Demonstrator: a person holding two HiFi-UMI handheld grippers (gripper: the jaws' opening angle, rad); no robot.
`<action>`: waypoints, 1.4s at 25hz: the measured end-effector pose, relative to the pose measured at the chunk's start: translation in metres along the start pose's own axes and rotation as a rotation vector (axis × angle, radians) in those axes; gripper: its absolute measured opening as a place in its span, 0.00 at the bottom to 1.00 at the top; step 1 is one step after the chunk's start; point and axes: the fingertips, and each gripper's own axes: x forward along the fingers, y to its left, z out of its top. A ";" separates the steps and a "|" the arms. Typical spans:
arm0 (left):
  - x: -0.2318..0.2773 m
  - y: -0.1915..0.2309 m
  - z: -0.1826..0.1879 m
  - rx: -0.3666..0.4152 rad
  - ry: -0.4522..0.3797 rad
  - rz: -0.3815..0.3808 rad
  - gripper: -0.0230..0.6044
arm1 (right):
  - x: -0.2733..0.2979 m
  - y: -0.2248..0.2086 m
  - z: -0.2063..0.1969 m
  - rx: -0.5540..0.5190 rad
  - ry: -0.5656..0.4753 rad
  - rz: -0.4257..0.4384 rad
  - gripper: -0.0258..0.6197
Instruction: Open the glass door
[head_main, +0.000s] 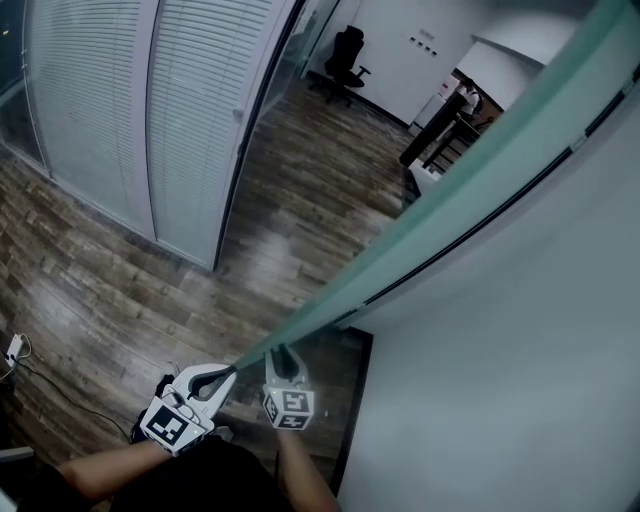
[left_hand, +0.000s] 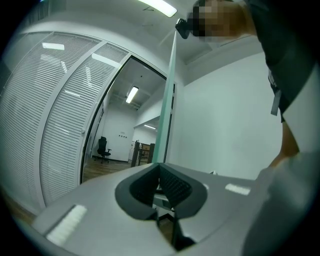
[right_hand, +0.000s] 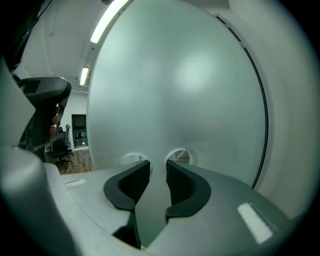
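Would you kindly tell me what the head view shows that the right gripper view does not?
Only the head view shows the slatted blinds and the marker cubes on the left gripper and right gripper. Only the right gripper view shows two round holes in the glass door, the ceiling light, and that gripper's jaws standing apart. Both show the glass door and a black office chair.

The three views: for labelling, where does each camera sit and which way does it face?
Head view: on the person's head, steeply down the glass door; both forearms, left gripper, right gripper.
Left gripper view: behind shut fingers, level along the door's edge; torso at right.
Right gripper view: behind parted fingers, facing the door's frosted face.
Head and left views share the office chair.
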 end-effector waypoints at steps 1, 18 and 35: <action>0.002 -0.003 0.001 -0.008 -0.003 -0.001 0.04 | -0.004 -0.002 0.001 -0.003 0.000 0.002 0.20; 0.034 -0.068 -0.013 0.048 0.036 -0.124 0.20 | -0.064 -0.019 -0.021 0.046 -0.028 -0.035 0.20; 0.044 -0.133 -0.021 0.071 0.062 -0.315 0.17 | -0.156 -0.042 -0.049 0.017 -0.009 -0.219 0.22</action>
